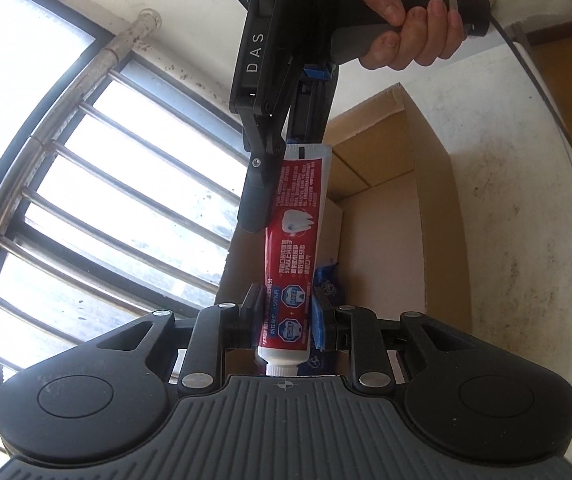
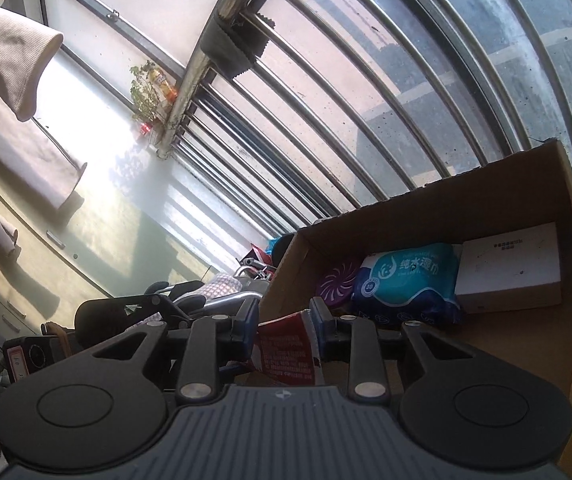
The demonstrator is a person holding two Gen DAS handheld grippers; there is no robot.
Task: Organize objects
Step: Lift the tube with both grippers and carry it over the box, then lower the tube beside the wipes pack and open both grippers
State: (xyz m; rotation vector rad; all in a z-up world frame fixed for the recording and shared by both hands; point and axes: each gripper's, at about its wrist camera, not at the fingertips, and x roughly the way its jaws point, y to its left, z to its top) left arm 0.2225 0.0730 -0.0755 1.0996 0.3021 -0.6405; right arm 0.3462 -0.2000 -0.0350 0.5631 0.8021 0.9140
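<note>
A red and white toothpaste tube (image 1: 291, 248) hangs in the air between both grippers. My left gripper (image 1: 286, 312) is shut on its cap end, with the white cap (image 1: 281, 369) toward the camera. My right gripper (image 1: 274, 184) comes from above in the left wrist view and is shut on the tube's flat crimped end; in the right wrist view it (image 2: 284, 328) pinches that end (image 2: 287, 354). The tube is held over an open cardboard box (image 2: 505, 196). The box holds a blue wet-wipes pack (image 2: 409, 280), a white box (image 2: 509, 268) and a purple round disc (image 2: 335, 282).
The cardboard box (image 1: 425, 200) stands on a white table (image 1: 525, 240) by a barred window (image 1: 86, 184). Metal bars (image 2: 365, 100) run behind the box. A folded pushchair and clutter (image 2: 206, 296) lie left of the box. Clothes (image 2: 14, 60) hang at the upper left.
</note>
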